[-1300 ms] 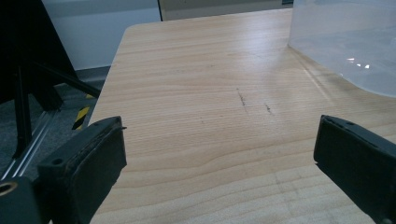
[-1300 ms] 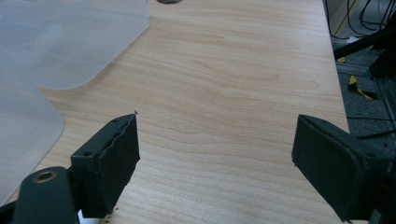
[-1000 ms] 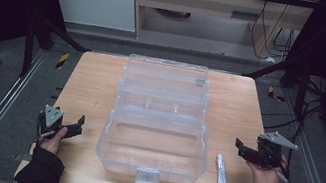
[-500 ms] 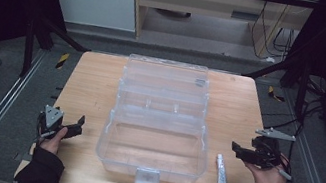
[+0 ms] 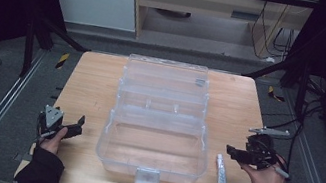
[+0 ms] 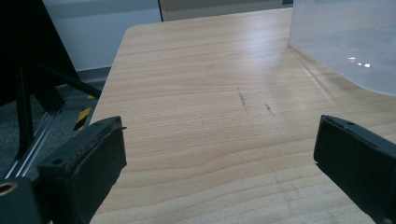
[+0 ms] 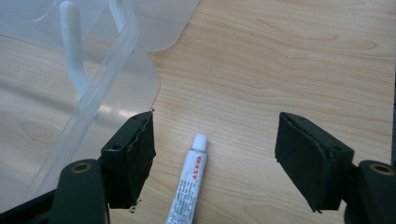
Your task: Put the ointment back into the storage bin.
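**Right gripper over the tube, jaws narrowing**

On the table, high view: clear box open at centre, tube just right of its front corner. Right gripper sits near the tube; left gripper is left of the box, jaws apart.

Left gripper view: jaws wide, bare wood between, box corner ahead.

Right gripper view: tube lies between the jaws, apparently untouched; they have just been closing.

Tube base cut by the bottom edge, print (red, grey) unreadable
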Demonstrator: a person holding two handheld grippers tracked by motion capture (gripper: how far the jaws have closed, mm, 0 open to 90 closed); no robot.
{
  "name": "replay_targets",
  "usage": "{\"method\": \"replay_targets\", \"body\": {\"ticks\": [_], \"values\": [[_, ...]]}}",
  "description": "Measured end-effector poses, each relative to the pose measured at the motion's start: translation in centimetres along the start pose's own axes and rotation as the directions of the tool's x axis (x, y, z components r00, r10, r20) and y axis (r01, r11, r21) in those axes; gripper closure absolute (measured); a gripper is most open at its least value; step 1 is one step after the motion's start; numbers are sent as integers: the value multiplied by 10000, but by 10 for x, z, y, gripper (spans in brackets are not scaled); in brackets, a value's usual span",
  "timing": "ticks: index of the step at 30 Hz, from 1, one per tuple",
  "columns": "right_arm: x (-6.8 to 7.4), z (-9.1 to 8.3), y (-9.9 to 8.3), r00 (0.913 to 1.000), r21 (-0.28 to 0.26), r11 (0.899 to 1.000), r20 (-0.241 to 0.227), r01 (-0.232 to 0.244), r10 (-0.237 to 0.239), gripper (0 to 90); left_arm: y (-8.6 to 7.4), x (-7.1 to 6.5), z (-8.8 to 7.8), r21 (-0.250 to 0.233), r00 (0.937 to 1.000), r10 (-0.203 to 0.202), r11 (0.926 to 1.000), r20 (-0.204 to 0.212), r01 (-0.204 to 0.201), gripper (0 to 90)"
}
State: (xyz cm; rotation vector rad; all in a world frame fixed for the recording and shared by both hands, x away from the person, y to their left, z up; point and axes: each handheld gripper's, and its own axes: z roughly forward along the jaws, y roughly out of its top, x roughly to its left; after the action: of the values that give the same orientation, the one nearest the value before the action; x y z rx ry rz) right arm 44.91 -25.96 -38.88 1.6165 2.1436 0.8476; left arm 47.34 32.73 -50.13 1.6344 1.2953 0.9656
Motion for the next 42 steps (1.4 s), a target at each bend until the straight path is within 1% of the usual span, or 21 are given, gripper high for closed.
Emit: {"method": "replay_targets", "body": {"ticks": [3, 7, 10, 13, 18, 19, 20, 21, 22, 23, 24, 25, 27, 28, 29, 30, 31, 33, 37, 41, 42], "values": [[6, 1, 1, 9998, 367, 9991, 57, 189, -192, 295, 0, 0, 0, -1, 10000, -3, 10000, 1, 3, 18], [11, 3, 1, 9994, 574, 9978, 62, 323, -327, 297, 0, 0, 0, 0, 10000, -3, 10000, 10, 3, 18], [13, 5, 1, 9993, 739, 9967, 121, 342, -352, 298, 0, 0, 0, 3, 10000, 0, 10000, 7, 0, 18], [16, 10, 2, 9991, 1180, 9927, 312, 234, -272, 314, 0, 0, 0, 1, 10000, -3, 10000, 8, 3, 18], [18, 16, 1, 9989, 1481, 9887, 368, 220, -277, 320, 0, 0, 0, -1, 10000, -7, 10000, 12, 7, 18], [19, 19, 0, 9991, 1735, 9847, 366, 148, -214, 322, 0, 0, 0, -2, 10000, -8, 10000, 10, 8, 18], [19, 19, 0, 9991, 1735, 9847, 366, 148, -214, 322, 0, 0, 0, -2, 10000, -9, 10000, 11, 9, 18], [20, 22, -1, 9992, 1952, 9808, 383, 57, -135, 329, 0, 0, 0, -2, 10000, -9, 10000, 12, 9, 18], [20, 22, -1, 9992, 1952, 9808, 383, 57, -135, 329, 0, 0, 0, -2, 10000, -9, 10000, 12, 9, 18], [20, 25, -3, 9992, 2157, 9764, 394, -46, -40, 341, 0, 0, 0, 2, 10000, -5, 10000, 11, 5, 18], [20, 25, -3, 9992, 2157, 9764, 394, -46, -40, 341, 0, 0, 0, 2, 10000, -5, 10000, 11, 5, 18], [21, 28, -3, 9989, 2352, 9719, 471, -95, -16, 354, 0, 0, 0, 1, 10000, -3, 10000, 10, 3, 18], [22, 30, -3, 9990, 2524, 9676, 441, -115, 3, 360, 0, 0, 0, -1, 10000, -12, 10000, 9, 12, 18], [22, 30, -3, 9990, 2524, 9676, 441, -115, 3, 360, 0, 0, 0, -1, 10000, -12, 10000, 9, 12, 18], [23, 33, -3, 9989, 2719, 9623, 465, -118, -9, 369, 0, 0, 0, -4, 10000, -13, 10000, 13, 13, 18], [23, 33, -3, 9989, 2719, 9623, 465, -118, -9, 369, 0, 0, 0, -4, 10000, -13, 10000, 13, 13, 18], [24, 36, -3, 9990, 2871, 9577, 453, -183, 55, 379, 0, 0, 0, -3, 10000, -8, 10000, 16, 8, 18], [24, 37, -3, 9990, 2931, 9560, 450, -161, 30, 386, 0, 0, 0, -3, 10000, -10, 10000, 18, 10, 18], [22, 46, -7, 9992, 3333, 9425, 384, -257, 136, 428, 0, 0, 0, -2, 10000, -10, 10000, 21, 10, 18], [20, 52, -11, 9988, 3605, 9323, 478, -290, 126, 462, 0, 0, 0, -2, 10000, -9, 10000, 19, 9, 18], [20, 52, -11, 9988, 3605, 9323, 478, -290, 126, 462, 0, 0, 0, -2, 10000, -9, 10000, 19, 9, 18]]}}
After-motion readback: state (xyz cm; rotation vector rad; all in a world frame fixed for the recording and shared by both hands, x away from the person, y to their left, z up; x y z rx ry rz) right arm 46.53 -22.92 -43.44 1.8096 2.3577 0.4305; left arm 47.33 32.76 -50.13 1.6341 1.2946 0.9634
